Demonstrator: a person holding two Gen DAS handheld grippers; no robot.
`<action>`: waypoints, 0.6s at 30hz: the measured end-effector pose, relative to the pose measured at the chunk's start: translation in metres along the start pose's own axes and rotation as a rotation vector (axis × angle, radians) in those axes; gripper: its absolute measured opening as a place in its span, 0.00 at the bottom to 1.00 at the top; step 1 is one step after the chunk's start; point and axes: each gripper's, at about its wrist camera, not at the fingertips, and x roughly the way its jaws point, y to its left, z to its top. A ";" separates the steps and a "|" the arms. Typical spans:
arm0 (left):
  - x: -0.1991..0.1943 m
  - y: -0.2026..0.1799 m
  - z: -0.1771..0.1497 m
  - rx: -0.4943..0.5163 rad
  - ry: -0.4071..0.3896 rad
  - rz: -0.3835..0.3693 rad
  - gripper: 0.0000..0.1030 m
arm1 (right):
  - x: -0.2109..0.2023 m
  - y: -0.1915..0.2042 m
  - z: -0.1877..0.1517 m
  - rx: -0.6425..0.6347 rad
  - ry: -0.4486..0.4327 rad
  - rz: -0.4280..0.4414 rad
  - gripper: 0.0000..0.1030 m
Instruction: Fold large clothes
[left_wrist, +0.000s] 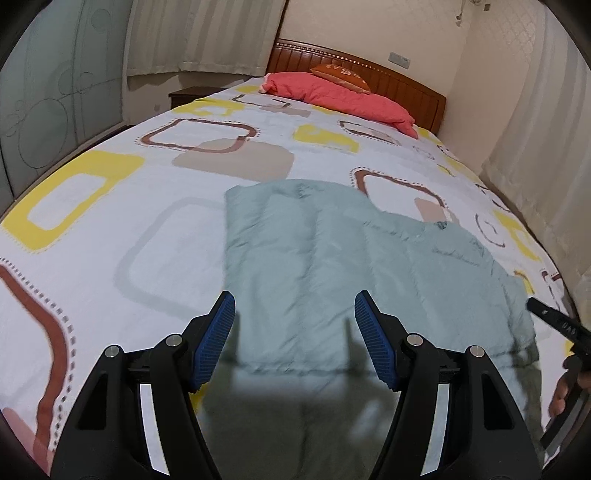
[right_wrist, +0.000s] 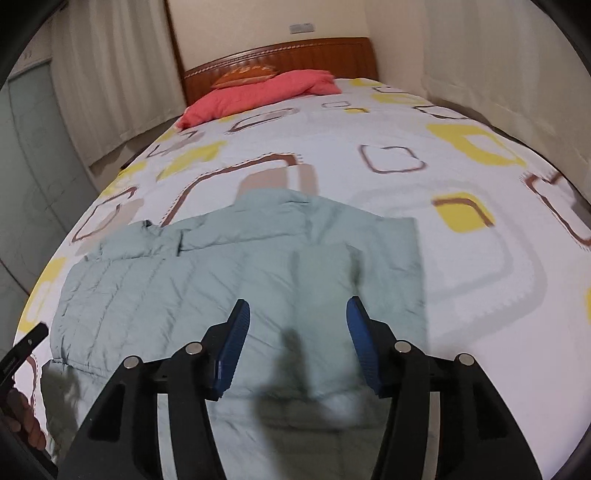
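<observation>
A pale green padded jacket (left_wrist: 332, 258) lies partly folded on the bed, with its near hem toward me. My left gripper (left_wrist: 294, 301) hangs open above the jacket's near part, nothing between its blue pads. In the right wrist view the same jacket (right_wrist: 236, 273) spreads from the left to the middle, one part folded over the body. My right gripper (right_wrist: 298, 310) stands open over the jacket's near edge, and its pads hold nothing. The right gripper's black tip (left_wrist: 554, 321) and a hand show at the right edge of the left wrist view.
The bed (left_wrist: 110, 229) carries a white cover printed with yellow, brown and grey squares. A coral quilt (left_wrist: 343, 96) and an orange cushion (left_wrist: 341, 74) lie by the wooden headboard (left_wrist: 402, 81). Curtains (left_wrist: 543, 122) hang along the right side, and a glass wardrobe (left_wrist: 51, 103) stands left.
</observation>
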 end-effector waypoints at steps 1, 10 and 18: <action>0.004 -0.003 0.003 0.002 0.003 0.005 0.65 | 0.003 0.005 0.005 -0.006 -0.004 -0.012 0.53; 0.044 -0.008 0.013 -0.020 0.032 0.059 0.65 | 0.045 0.035 0.019 -0.024 0.048 0.068 0.47; 0.072 -0.006 0.005 0.021 0.085 0.120 0.65 | 0.092 0.045 0.000 -0.070 0.127 0.025 0.46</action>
